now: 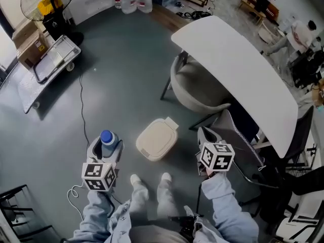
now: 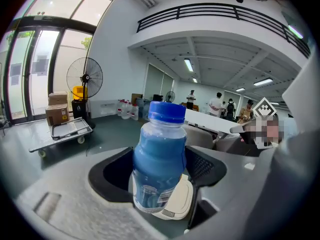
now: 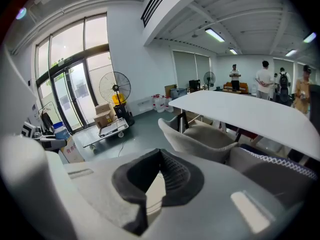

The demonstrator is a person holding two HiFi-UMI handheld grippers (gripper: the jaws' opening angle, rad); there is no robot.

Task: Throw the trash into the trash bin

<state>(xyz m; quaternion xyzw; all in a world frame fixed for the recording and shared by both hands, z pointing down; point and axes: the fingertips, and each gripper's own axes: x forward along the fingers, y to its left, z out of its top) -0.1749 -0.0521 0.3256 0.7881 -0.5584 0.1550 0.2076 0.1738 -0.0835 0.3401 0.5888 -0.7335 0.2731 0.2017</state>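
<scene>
Left gripper (image 2: 161, 170) pinches an upright blue bottle (image 2: 159, 156), cap on; its label print is too small to read. Right gripper (image 3: 159, 156) is empty, jaw tips pressed together. The cream trash bin (image 1: 157, 139) stands on the floor between the two grippers, lid down.

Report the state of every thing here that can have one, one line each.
left gripper: shut on the bottle
right gripper: shut, nothing between its jaws
bottle: cap on, upright, held
trash bin: lid down, standing on the floor
</scene>
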